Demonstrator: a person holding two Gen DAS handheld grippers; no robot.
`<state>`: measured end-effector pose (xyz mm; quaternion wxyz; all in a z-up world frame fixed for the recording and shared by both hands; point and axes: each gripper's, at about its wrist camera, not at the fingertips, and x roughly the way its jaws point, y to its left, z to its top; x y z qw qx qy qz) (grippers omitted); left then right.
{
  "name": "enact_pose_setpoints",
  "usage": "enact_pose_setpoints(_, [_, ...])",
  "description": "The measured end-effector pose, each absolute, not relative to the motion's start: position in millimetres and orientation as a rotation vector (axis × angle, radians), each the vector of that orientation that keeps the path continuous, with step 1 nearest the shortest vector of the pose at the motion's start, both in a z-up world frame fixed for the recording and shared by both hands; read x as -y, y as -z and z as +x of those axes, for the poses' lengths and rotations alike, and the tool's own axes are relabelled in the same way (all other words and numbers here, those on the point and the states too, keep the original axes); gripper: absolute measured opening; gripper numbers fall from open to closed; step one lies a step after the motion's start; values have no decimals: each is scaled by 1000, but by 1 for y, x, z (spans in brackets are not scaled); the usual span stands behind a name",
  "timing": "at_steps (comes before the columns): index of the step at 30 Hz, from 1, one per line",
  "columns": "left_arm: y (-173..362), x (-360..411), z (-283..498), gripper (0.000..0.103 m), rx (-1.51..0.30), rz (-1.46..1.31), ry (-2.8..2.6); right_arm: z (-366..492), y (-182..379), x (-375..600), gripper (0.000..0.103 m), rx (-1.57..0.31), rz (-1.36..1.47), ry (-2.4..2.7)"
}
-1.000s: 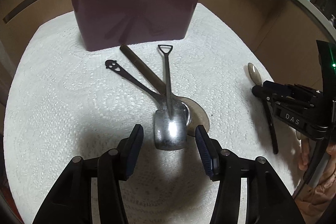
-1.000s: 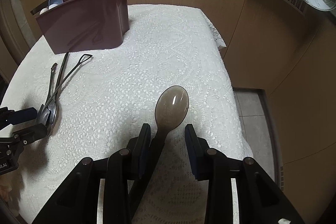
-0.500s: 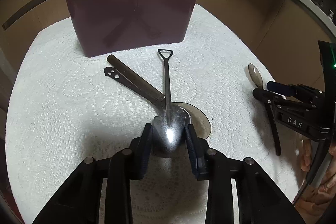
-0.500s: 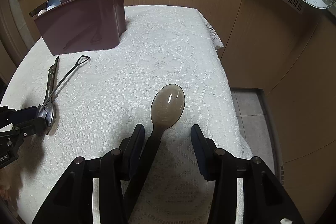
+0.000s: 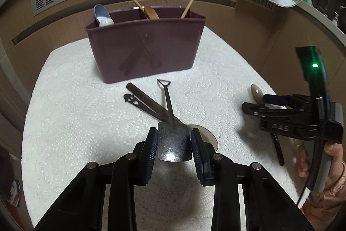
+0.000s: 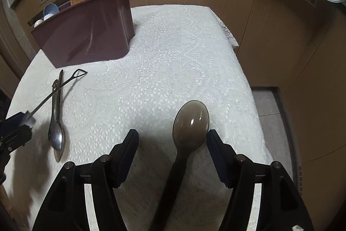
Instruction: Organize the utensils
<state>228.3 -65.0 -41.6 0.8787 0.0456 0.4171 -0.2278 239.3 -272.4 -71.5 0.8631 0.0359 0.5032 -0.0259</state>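
The left tool (image 5: 173, 144) is clenched on the shovel-shaped spoon (image 5: 174, 144)'s blade. The right tool (image 6: 173, 140), just widened, stands released around the brown spoon (image 6: 190, 122), toward 3 o'clock, on the lace-covered tabletop (image 6: 173, 53).
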Motion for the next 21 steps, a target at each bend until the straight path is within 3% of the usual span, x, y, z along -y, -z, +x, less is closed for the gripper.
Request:
enact_pose_setpoints(1, [39, 64, 228, 32, -862, 95, 474, 242, 71, 269, 60, -1051, 64, 63])
enact_pose_setpoints(2, [37, 64, 228, 32, -856, 95, 474, 244, 71, 266, 42, -1049, 51, 64])
enact_pose_setpoints(3, [34, 63, 227, 32, -848, 96, 475, 245, 70, 263, 30, -1049, 42, 54])
enact_pose_setpoints(4, [32, 64, 227, 31, -841, 98, 476, 246, 68, 260, 29, -1049, 40, 34])
enact_pose_setpoints(5, [28, 64, 226, 15, -830, 103, 476, 245, 65, 257, 29, -1041, 30, 25])
enact_pose_setpoints(6, [25, 65, 226, 12, -825, 107, 480, 242, 61, 254, 29, -1020, 12, 25])
enact_pose_setpoints(13, [13, 64, 221, 12, -788, 118, 489, 226, 36, 253, 29, -934, -8, 17])
enact_pose_setpoints(19, [38, 67, 207, 14, -871, 187, 529, 221, 49, 263, 29, -970, 5, 33])
enact_pose_setpoints(21, [48, 69, 201, 20, -891, 189, 548, 219, 55, 268, 29, -982, 15, 39])
